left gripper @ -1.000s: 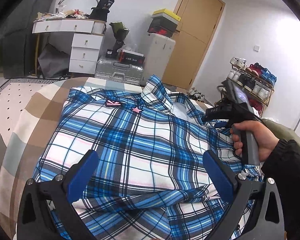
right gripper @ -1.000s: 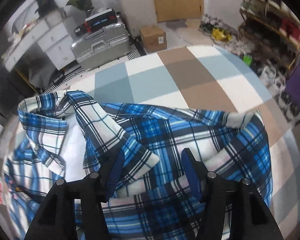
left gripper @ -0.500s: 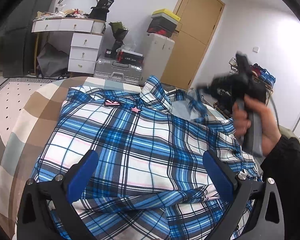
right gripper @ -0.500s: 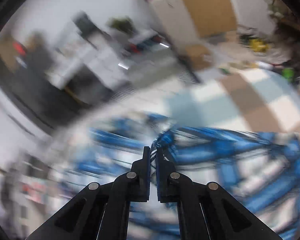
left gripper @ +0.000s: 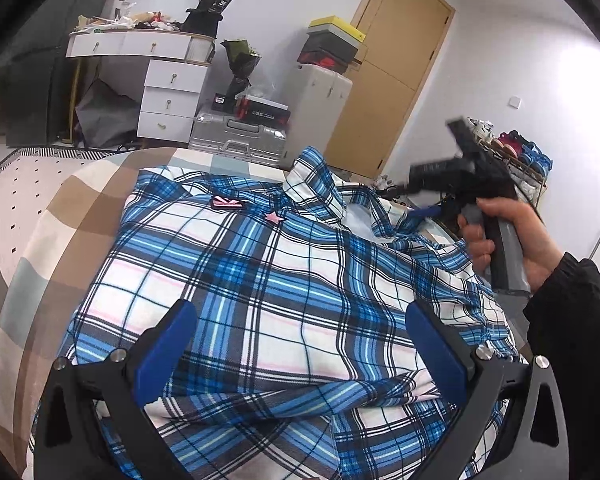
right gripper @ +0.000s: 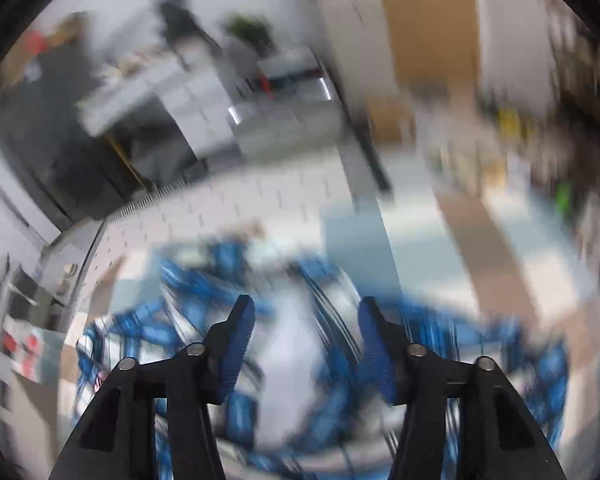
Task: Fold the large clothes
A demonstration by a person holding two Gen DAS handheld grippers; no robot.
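A large blue, white and black plaid shirt (left gripper: 284, 280) lies spread on the bed, collar at the far end, a sleeve folded across its near part. My left gripper (left gripper: 300, 336) is open and empty just above the shirt's near part. My right gripper (right gripper: 306, 344) is open and empty, above the shirt (right gripper: 300, 344), which is blurred by motion. In the left wrist view the right gripper (left gripper: 432, 200) is held in a hand over the shirt's far right side.
The bed has a checked brown, grey and cream cover (left gripper: 40, 240). Beyond it stand a white dresser (left gripper: 168, 92), a silver suitcase (left gripper: 236, 144), a white cabinet (left gripper: 320, 108) with boxes, a wooden door (left gripper: 396, 80) and a shoe rack (left gripper: 520, 160).
My right gripper closed on the shirt's right front flap, swung it over, then opened and let go. It now moves fast, blurring its view. My left gripper has stayed still.
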